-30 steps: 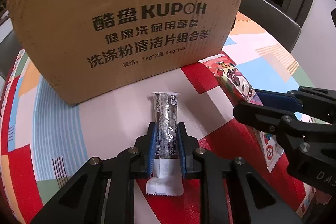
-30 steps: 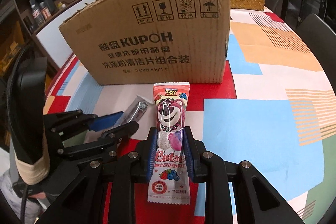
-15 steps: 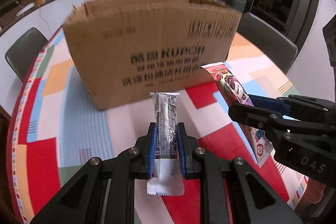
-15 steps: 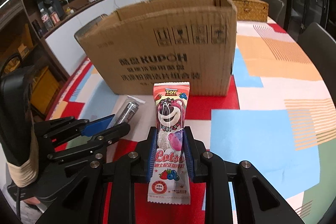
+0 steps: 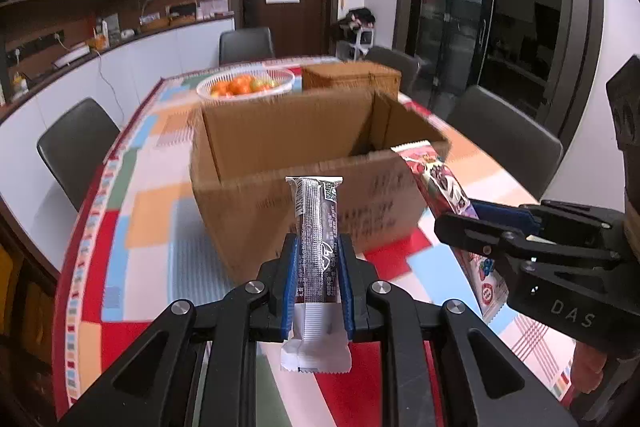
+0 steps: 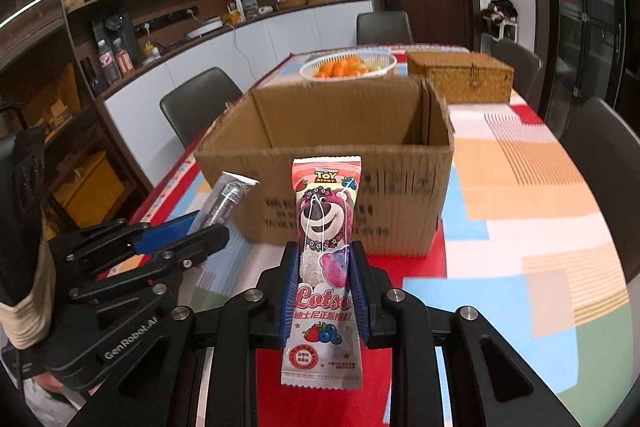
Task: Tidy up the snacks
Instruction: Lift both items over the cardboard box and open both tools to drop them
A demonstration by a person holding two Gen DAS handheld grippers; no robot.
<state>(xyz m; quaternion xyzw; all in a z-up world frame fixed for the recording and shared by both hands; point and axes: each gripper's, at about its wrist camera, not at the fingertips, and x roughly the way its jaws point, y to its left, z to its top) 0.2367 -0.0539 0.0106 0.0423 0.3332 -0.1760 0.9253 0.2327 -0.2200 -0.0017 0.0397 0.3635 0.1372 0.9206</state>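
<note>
Left wrist view shows the dark snack bar (image 5: pixel 316 227) clamped between the blue pads of the left tool (image 5: pixel 317 281), held in the air in front of the cardboard box (image 5: pixel 280 151). Its white crimped end hangs below the pads. Right wrist view shows the pink snack packet (image 6: pixel 325 243) gripped in the same way by the right tool (image 6: pixel 322 297), also lifted before the open box.

I judge both packets to be very light, with thin and slippery foil that bends easily. The content inside may break if it is squeezed hard. The middle of the body, where the pads sit now, seems the good place to hold, not the flat sealed ends.

On the pink packet I can read "TOY STORY" and "Lotso", with a bear face and berries. The writing on the dark bar and on the box is too blurred to read. One tool body carries "DAS", the other "GenRobot.AI".

Behind the box on the colourful bench (image 6: pixel 520 187) stand a white fruit basket (image 6: pixel 348 66) and a wicker box (image 6: pixel 460 79).
</note>
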